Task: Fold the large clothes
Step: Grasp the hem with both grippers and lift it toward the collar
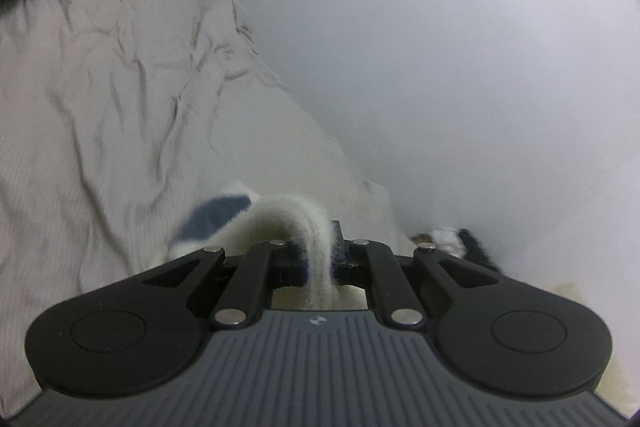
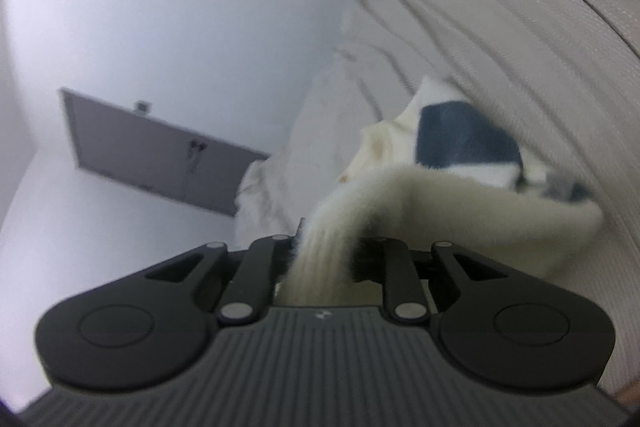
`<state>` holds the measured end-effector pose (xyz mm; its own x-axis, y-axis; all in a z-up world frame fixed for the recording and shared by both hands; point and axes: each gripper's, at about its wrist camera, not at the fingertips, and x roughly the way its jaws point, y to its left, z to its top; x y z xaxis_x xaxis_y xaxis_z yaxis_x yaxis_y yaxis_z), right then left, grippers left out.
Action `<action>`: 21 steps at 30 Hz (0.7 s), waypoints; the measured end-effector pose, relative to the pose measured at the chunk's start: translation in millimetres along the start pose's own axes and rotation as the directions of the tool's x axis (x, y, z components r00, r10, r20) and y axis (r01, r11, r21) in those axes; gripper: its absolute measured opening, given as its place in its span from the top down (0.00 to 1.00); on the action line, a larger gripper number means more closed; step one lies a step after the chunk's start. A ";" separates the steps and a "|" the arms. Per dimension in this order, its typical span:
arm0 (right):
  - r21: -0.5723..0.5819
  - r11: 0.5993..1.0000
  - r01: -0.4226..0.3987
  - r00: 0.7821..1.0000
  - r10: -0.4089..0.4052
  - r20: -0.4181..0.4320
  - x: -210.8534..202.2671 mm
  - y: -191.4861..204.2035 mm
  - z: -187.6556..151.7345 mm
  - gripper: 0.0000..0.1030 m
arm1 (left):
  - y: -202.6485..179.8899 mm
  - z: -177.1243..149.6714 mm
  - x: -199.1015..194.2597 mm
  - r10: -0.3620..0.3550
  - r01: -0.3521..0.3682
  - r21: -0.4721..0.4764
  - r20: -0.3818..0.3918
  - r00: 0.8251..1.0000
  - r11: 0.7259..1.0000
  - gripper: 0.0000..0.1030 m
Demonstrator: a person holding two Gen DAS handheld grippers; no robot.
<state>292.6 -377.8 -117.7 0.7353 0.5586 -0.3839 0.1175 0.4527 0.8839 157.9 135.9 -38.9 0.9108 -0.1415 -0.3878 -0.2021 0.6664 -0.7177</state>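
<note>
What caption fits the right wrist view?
Right gripper clamps the fuzzy cream sweater's ribbed edge above a wrinkled white bed sheet.

Soft, even, dim light; motion blur throughout; fisheye-bent, dark corners.

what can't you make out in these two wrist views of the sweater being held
- Left wrist view: most of the sweater is hidden under the left gripper, whose own body covers its fingertips.
- Right wrist view: the sweater is blurred, so its shape and blue pattern stay unclear; cloth hides the right gripper's pads.
- Both views: the bed sheet runs off the frame edges.
</note>
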 end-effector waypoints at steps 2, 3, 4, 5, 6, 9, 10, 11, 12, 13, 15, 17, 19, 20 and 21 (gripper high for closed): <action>0.018 0.999 0.047 0.999 -0.047 0.007 24.9 -6.8 10.3 0.80 | 0.7 2.8 28.6 0.021 -0.021 0.018 -0.004 1.000 1.000 0.91; 0.031 0.997 0.068 0.998 -0.068 0.007 37.3 -11.6 14.6 0.80 | 3.3 4.2 42.6 0.031 -0.031 0.022 -0.009 0.999 0.999 0.91; 0.049 0.995 0.087 0.996 -0.087 0.004 50.8 -18.2 18.7 0.80 | 7.2 5.4 56.3 0.038 -0.038 0.023 -0.015 0.999 0.999 0.91; 0.068 0.993 0.099 0.995 -0.100 0.000 61.7 -24.3 20.9 0.80 | 12.0 6.1 70.6 0.044 -0.043 0.020 -0.021 0.999 0.999 0.91; 0.087 0.990 0.111 0.994 -0.111 -0.007 72.4 -31.3 23.7 0.80 | 17.4 6.1 84.6 0.049 -0.049 0.021 -0.027 0.998 0.999 0.91; 0.104 0.984 0.145 0.989 -0.142 -0.030 97.6 -49.8 30.2 0.80 | 36.1 2.4 121.9 0.055 -0.054 0.029 -0.039 0.998 0.998 0.90; 0.097 0.983 0.154 0.988 -0.151 -0.040 105.9 -54.7 32.5 0.80 | 44.1 0.1 132.5 0.050 -0.050 0.017 -0.038 0.998 0.999 0.90; 0.082 0.984 0.159 0.987 -0.156 -0.047 112.5 -58.5 34.7 0.80 | 51.2 -1.3 141.9 0.047 -0.046 0.009 -0.039 0.998 0.999 0.90; 0.070 0.984 0.162 0.986 -0.158 -0.053 119.1 -62.4 36.9 0.80 | 57.4 -2.5 150.9 0.045 -0.045 0.008 -0.039 0.998 0.999 0.90; 0.067 0.985 0.161 0.986 -0.157 -0.058 124.4 -65.5 38.9 0.80 | 62.8 -3.9 160.0 0.050 -0.050 0.017 -0.038 0.998 0.999 0.90; 0.058 0.986 0.156 0.986 -0.152 -0.075 135.4 -71.5 42.9 0.80 | 70.1 -6.2 177.4 0.070 -0.069 0.029 -0.045 0.997 0.997 0.90; 0.008 0.986 0.167 0.983 -0.165 -0.080 145.8 -72.0 46.6 0.80 | 76.9 -5.7 193.5 0.072 -0.070 0.035 -0.054 0.996 0.997 0.90; -0.036 0.983 0.178 0.981 -0.180 -0.075 156.1 -70.7 47.6 0.80 | 80.2 -5.9 208.7 0.090 -0.086 0.066 -0.059 0.994 0.994 0.90; -0.052 0.981 0.185 0.979 -0.188 -0.072 162.3 -71.6 47.8 0.80 | 80.6 -7.5 214.4 0.101 -0.096 0.077 -0.063 0.993 0.992 0.90; -0.066 0.979 0.193 0.978 -0.197 -0.069 168.4 -72.5 47.6 0.80 | 83.9 -8.8 220.8 0.112 -0.106 0.081 -0.066 0.992 0.991 0.90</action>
<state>439.7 -349.6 -233.7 0.6500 0.5049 -0.5679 0.2129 0.5964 0.7739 338.9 154.1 -189.8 0.8567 -0.1141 -0.5030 -0.2680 0.7347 -0.6232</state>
